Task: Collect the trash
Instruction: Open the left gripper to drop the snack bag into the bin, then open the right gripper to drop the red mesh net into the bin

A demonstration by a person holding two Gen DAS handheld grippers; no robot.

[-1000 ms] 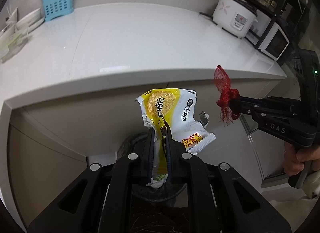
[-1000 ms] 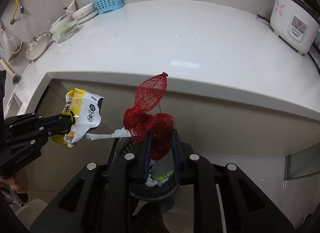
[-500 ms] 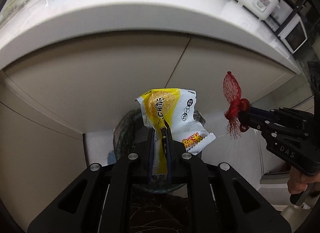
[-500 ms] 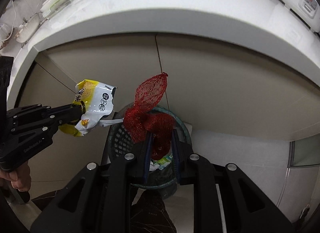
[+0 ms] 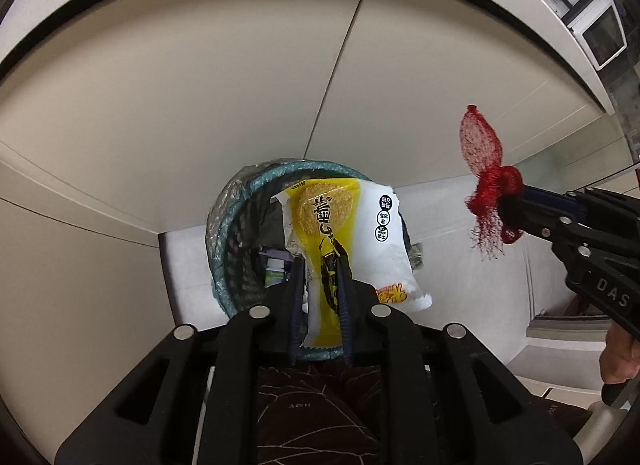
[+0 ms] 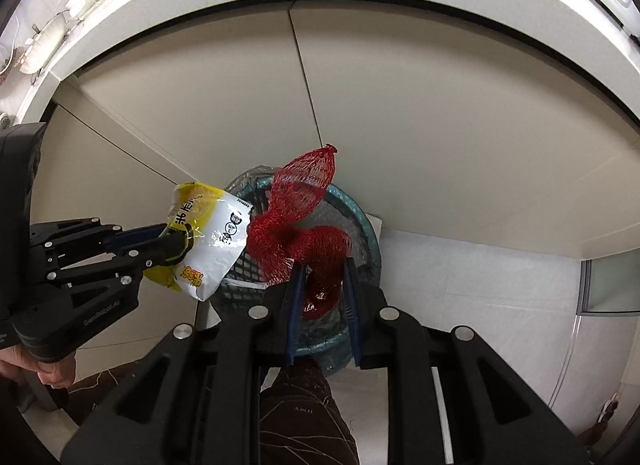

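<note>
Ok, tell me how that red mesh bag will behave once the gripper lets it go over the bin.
The red mesh bag looks floppy: it bunches and droops around the right gripper. Probably very light, being open netting. Its frayed strands could snag on the pads or the bin rim rather than drop cleanly.

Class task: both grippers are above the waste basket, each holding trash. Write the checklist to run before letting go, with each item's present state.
1. Yellow wrapper over the basket: ok.
2. Left gripper jaws have just been opening, wrapper still between them: ok.
3. Red net bag over the basket's opening: ok.
4. Right gripper shut on the net: ok.
5. Room left in the basket: cannot tell.
</note>
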